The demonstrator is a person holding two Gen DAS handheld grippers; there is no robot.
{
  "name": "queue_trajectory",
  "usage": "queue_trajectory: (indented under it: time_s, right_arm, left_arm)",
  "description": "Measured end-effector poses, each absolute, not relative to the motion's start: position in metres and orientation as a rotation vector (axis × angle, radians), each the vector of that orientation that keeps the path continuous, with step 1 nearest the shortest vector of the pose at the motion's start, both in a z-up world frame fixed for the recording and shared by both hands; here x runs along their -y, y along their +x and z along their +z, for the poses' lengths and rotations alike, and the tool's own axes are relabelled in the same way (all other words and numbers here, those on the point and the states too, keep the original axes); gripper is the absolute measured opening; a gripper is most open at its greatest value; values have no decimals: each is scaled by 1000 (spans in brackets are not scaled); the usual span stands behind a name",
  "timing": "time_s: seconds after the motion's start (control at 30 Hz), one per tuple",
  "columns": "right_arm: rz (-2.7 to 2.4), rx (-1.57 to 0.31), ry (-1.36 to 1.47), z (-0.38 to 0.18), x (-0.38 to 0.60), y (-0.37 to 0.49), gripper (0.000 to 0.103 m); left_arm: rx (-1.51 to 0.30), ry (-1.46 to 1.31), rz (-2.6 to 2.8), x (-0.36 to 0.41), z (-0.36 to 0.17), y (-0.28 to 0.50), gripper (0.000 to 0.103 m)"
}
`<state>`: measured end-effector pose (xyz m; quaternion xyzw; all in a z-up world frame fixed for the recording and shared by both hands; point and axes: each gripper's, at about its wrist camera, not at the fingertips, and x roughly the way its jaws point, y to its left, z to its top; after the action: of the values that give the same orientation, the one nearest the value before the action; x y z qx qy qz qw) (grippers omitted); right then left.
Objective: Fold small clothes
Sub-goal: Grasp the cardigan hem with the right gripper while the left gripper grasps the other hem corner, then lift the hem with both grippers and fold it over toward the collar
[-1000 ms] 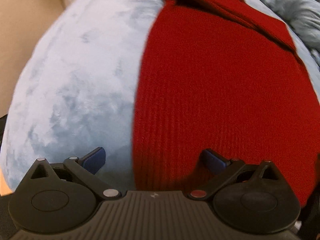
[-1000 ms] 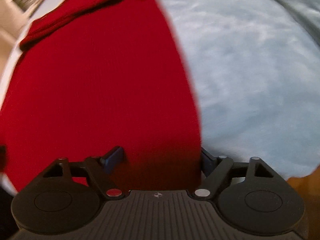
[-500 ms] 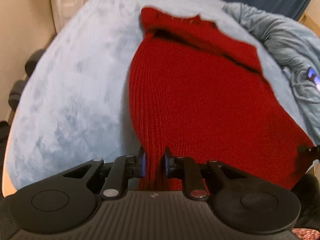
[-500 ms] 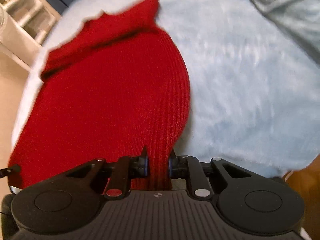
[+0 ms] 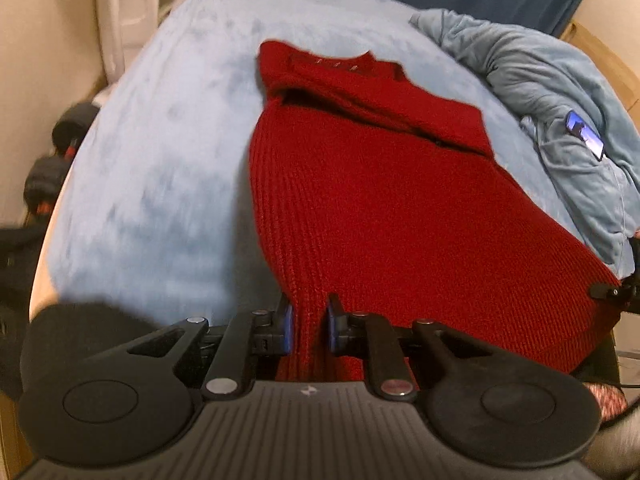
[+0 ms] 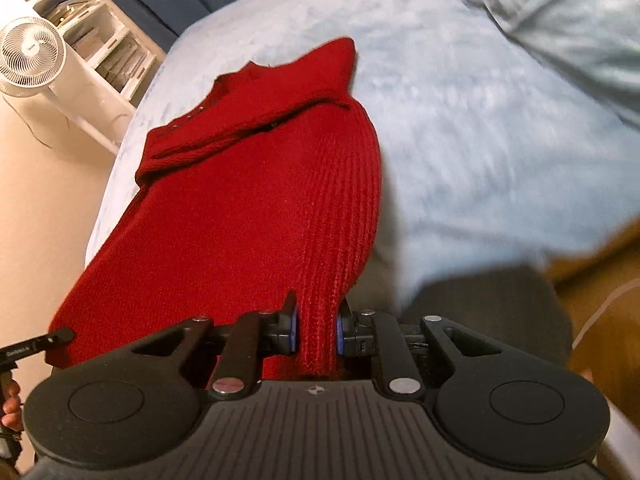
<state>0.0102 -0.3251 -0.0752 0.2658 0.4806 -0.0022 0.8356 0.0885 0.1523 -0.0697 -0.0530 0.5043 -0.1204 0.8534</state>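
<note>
- Left tongs point(image 5: 308, 330): pinching the near hem of the sweater point(image 5: 380, 208) at its left corner. Blue pads point(image 5: 287, 330) press a bunched ridge of red knit between them.
- The sweater lies lengthwise on the bed point(image 5: 168, 152), hem toward the viewer and collar at the far end. A sleeve is folded across the chest. Its near end is lifted off the bed by both tongs.
- To the right on the bed lies a rumpled grey-blue blanket point(image 5: 560, 92) with a phone point(image 5: 585, 134) on it, near the sweater's right edge.
- Right tongs point(image 6: 316, 334): pinching the hem's right corner in the same way, with ribbed knit squeezed between the pads.
- A white fan point(image 6: 30, 58) and shelves point(image 6: 100, 44) stand beyond the bed's far left corner in the right view.
- Risks, as a judgement: the thick knit could slide out of one grip if the pull is uneven, dropping a corner and skewing the fold. Carrying the hem forward may drag the folded sleeve out of place. A wide swing to the right could catch the blanket or phone.
- Change from a second ago: both tongs were spread and low over the flat hem; now they have closed on it and raised it, so more of the bed and room shows.
</note>
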Motion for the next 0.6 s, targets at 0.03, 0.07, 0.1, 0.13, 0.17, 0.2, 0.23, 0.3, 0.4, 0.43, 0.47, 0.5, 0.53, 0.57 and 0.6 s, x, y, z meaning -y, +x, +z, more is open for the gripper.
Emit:
queue_trajectory:
  time_s: [0.03, 0.07, 0.1, 0.13, 0.17, 0.2, 0.23, 0.3, 0.4, 0.43, 0.47, 0.5, 0.53, 0.57, 0.6]
  right_arm:
    - [-9, -1027, 576, -77, 326, 5, 17]
    - [-16, -1038, 585, -78, 327, 3, 17]
    - [-21, -1046, 590, -76, 326, 4, 17]
    - [-20, -1050, 592, -73, 327, 10, 17]
    - [-14, -1047, 591, -67, 327, 17, 17]
    - [-5, -1039, 591, -60, 329, 27, 17]
    - [5, -1032, 596, -52, 331, 38, 17]
    - [20, -1029, 619, -39, 337, 62, 17]
    - [34, -994, 647, -12, 355, 130, 17]
    - [31, -981, 650, -5, 361, 154, 17]
    - [29, -965, 646, 3, 366, 185, 18]
    - [15, -953, 644, 7, 372, 217, 18]
    - [-8, -950, 647, 8, 377, 246, 19]
    - [-37, -950, 655, 6, 384, 277, 26]
    - [-69, -946, 658, 3, 390, 304, 30]
  left_arm:
    - [-1074, -124, -247, -156, -72, 85, 17]
    - [-1081, -133, -238, -159, -74, 84, 17]
    - [-1082, -141, -227, -162, -74, 86, 17]
    - [-1077, -149, -218, -164, -71, 90, 17]
    - [-1066, -161, -213, -165, -67, 95, 17]
    - [-1051, -179, -213, -165, -60, 103, 17]
    - [-1038, -191, -216, -165, -53, 112, 17]
    - [-1014, -186, -233, -161, -34, 139, 17]
    - [-969, -158, -250, -148, -7, 204, 17]
    - [-961, -156, -248, -144, 1, 231, 17]
    - [-952, -152, -244, -139, 7, 264, 17]
    - [-941, -144, -232, -133, 12, 299, 17]
    - [-936, -151, -211, -127, 15, 335, 19]
    - [-937, -171, -183, -123, 15, 368, 26]
    - [-925, -179, -141, -119, 14, 403, 33]
